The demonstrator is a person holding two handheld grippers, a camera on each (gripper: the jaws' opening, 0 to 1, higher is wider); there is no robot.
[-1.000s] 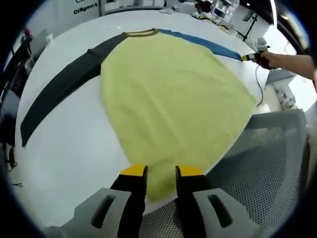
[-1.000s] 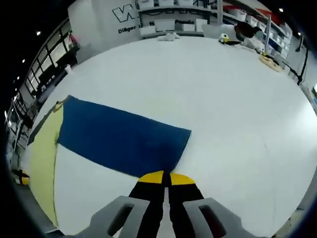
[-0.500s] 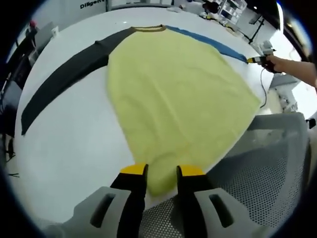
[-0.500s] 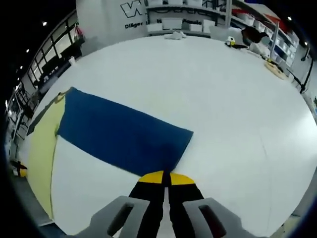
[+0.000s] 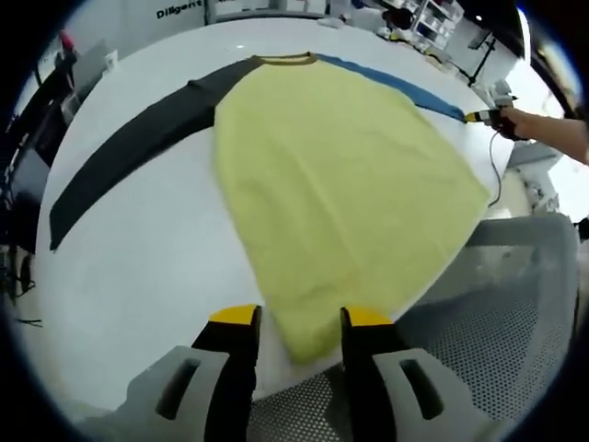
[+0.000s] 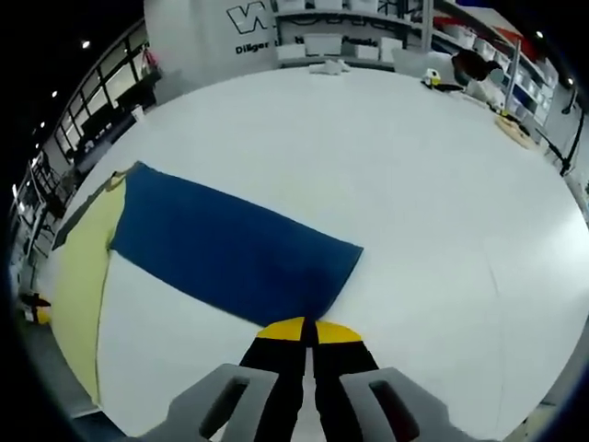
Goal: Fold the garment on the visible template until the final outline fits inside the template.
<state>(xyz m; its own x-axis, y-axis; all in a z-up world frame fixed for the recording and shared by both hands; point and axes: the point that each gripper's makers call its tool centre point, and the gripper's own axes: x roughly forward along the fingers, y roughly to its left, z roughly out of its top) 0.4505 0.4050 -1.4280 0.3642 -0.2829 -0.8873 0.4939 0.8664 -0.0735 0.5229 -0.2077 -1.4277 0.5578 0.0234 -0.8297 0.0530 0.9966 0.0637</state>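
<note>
Your left gripper view looks from the hem, low and near, along the garment (image 5: 340, 175). Your right gripper view faces its blue sleeve (image 6: 230, 249); both views share it.

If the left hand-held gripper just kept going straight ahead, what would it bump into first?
Probably the yellow shirt body: its hem corner already lies between the open jaws of the left hand-held gripper, at the table edge. Depth is hard to judge.

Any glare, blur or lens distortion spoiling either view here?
Left gripper view: fisheye bows the white table; bright glare at the right edge; yellow shirt body sharp. Right gripper view: even lighting, blue sleeve crisp, background shelves curved.
</note>
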